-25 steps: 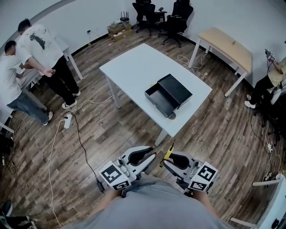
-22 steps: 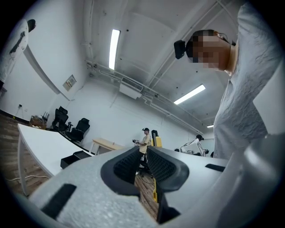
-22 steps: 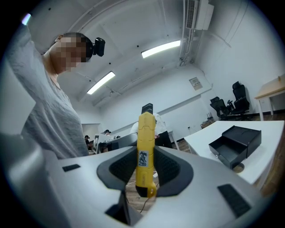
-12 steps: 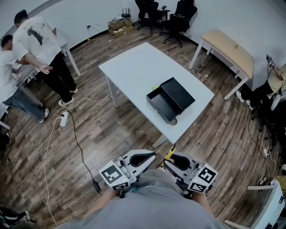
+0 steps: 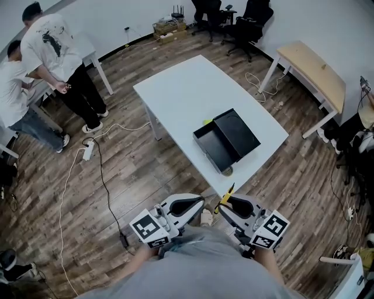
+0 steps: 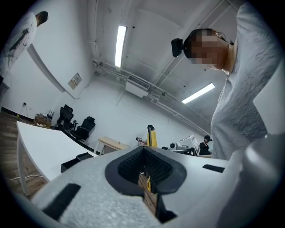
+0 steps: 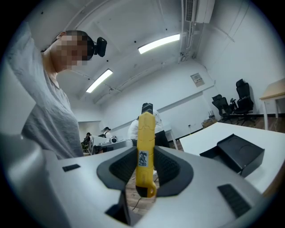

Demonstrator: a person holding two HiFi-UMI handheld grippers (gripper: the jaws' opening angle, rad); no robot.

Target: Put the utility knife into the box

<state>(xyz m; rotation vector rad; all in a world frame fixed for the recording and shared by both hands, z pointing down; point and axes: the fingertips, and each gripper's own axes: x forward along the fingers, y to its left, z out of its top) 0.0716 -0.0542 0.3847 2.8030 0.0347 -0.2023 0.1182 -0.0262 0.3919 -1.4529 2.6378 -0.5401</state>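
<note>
Nearer than before lies the box (image 5: pixel 227 140). The light, stiff utility knife (image 7: pixel 145 151) is clamped mid-handle in the right gripper (image 5: pixel 229 205) jaws. The left gripper (image 5: pixel 193 207) jaws are held together, empty.

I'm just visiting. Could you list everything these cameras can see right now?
table: 1, white, middle of the room
box: 1, black, open, on the table's near end
lid: 1, black, against the box's far side
desk: 1, wooden top, right wall
chairs: a few, black, far wall
people: 2, white shirts, far left
power strip: 1, white, on the wood floor, cables attached
knife: 1, yellow, upright between the right gripper's jaws
left gripper: 1, white, jaws together, empty
right gripper: 1, white, closed on the knife
</note>
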